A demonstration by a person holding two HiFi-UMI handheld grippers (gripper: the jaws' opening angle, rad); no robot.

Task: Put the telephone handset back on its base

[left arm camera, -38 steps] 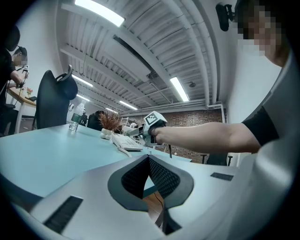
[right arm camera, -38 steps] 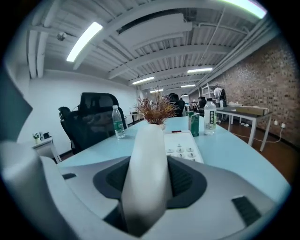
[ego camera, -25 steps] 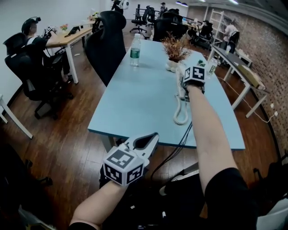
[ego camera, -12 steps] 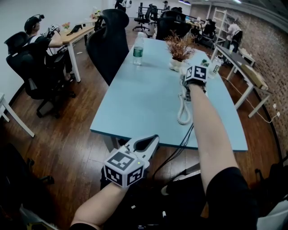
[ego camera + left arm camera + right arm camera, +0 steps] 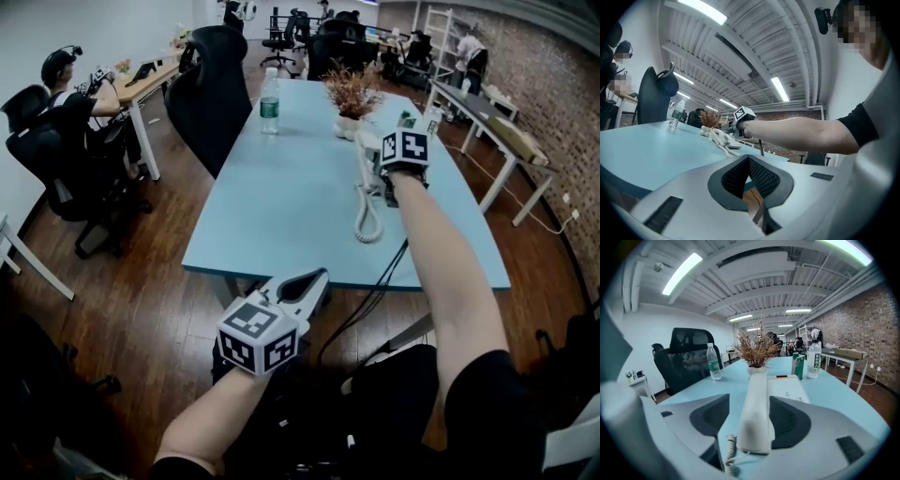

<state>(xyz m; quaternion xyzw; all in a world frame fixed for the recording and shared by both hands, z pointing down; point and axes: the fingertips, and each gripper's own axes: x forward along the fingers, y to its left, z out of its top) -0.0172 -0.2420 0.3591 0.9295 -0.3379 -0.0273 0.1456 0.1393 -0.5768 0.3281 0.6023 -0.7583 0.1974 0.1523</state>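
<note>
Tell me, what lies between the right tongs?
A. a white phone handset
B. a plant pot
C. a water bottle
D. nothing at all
A: the right gripper view shows the handset lying lengthwise between the right tongs, whose jaws are opening, with a gap on the handset's left side.

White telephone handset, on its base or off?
On: the white telephone handset lies along the left side of the white telephone base.
</note>
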